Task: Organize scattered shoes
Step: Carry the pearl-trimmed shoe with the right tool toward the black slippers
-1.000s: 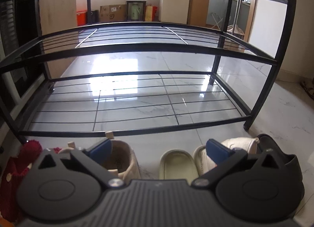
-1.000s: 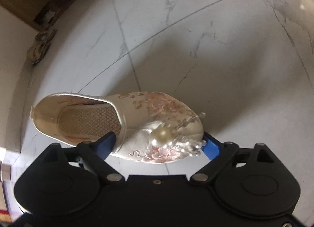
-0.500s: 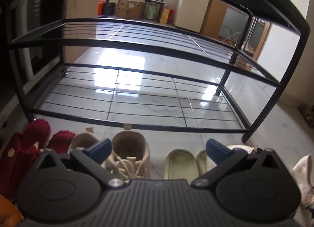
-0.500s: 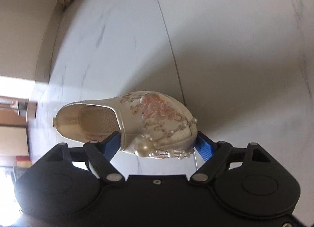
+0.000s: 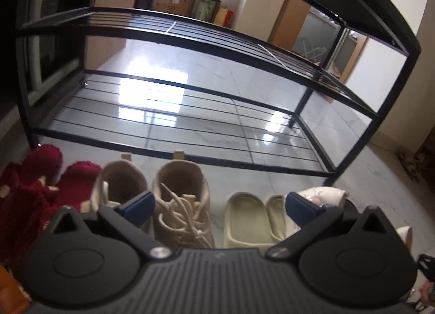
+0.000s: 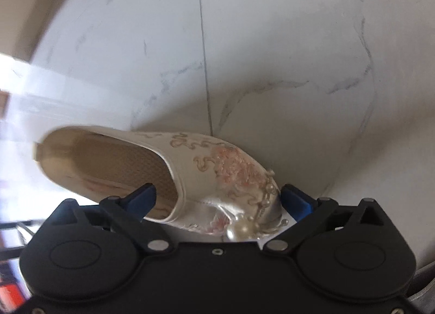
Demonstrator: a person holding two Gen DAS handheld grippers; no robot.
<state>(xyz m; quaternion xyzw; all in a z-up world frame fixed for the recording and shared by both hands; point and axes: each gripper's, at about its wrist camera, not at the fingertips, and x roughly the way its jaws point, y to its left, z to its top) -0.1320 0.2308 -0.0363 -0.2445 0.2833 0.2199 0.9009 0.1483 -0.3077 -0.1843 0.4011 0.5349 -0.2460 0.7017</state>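
Observation:
In the right wrist view my right gripper (image 6: 218, 197) is shut on a white embroidered shoe (image 6: 190, 167) with pink flowers and pearls, held off the marble floor, toe to the right. In the left wrist view my left gripper (image 5: 220, 204) is open and empty above a row of shoes in front of a black metal shoe rack (image 5: 190, 96): red knitted slippers (image 5: 54, 175), beige lace-up sneakers (image 5: 179, 194), pale green slides (image 5: 247, 218) and a white shoe (image 5: 323, 195) partly hidden by the right finger.
The rack's shelves are bare wire bars. A dark shoe (image 5: 350, 205) lies at the right behind the finger. A white shoe tip (image 5: 405, 235) shows at far right. Cardboard boxes (image 5: 174, 5) and cabinets stand far behind the rack.
My right gripper has lifted and swung the embroidered shoe, the floor beneath shifting. My left gripper has pulled back and tilted, bringing more of the shoe row into view.

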